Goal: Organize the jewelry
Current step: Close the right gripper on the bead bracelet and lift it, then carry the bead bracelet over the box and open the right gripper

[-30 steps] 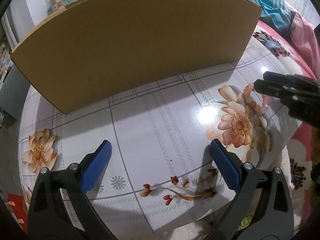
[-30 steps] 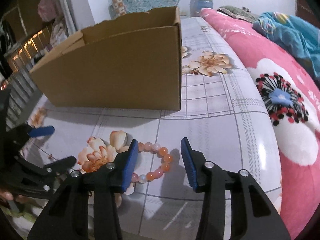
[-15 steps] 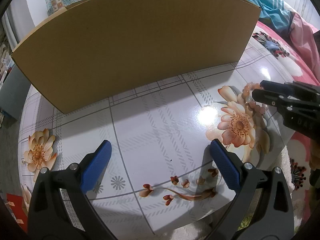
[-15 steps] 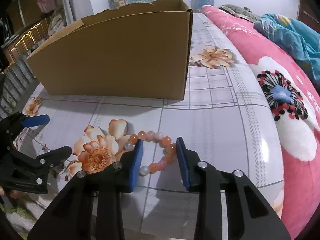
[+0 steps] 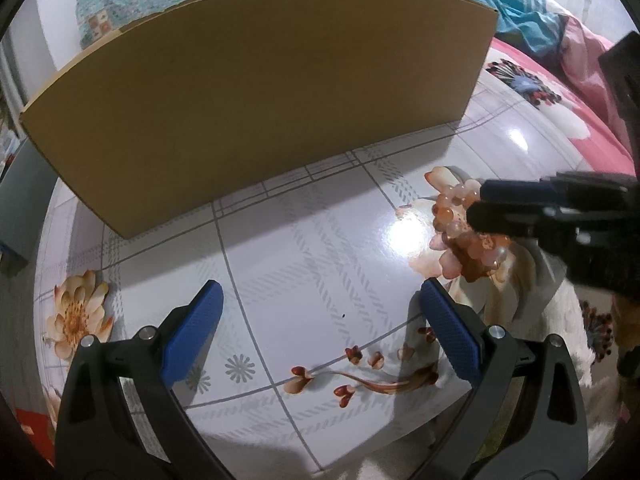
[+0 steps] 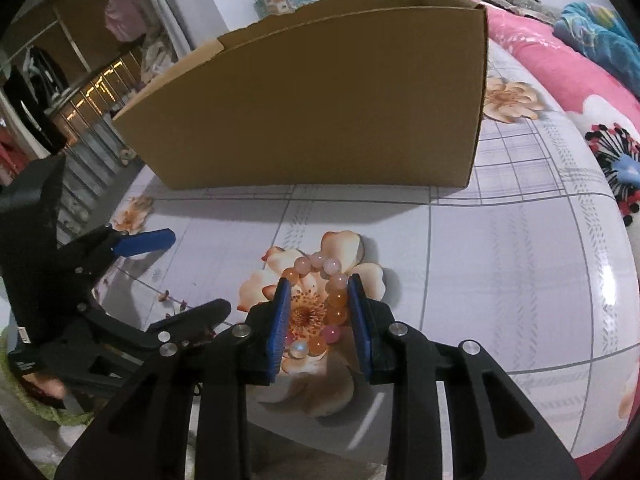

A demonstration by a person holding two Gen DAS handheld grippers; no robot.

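Over the floral table (image 6: 520, 280), right tongs (image 6: 318, 312) angled down pinching bead bracelet (image 6: 336, 300), left tongs (image 5: 320, 320) spread

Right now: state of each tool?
Left tool: open, holding nothing.
Right tool: closed on the bead bracelet, pads pressing both sides.

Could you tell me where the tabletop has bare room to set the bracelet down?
The widest free patch lies between the cardboard box and the open left tongs. Another runs right of the bracelet toward the pink bedding. It is crowded on the printed flower, where the right tongs are clamped on the bracelet.
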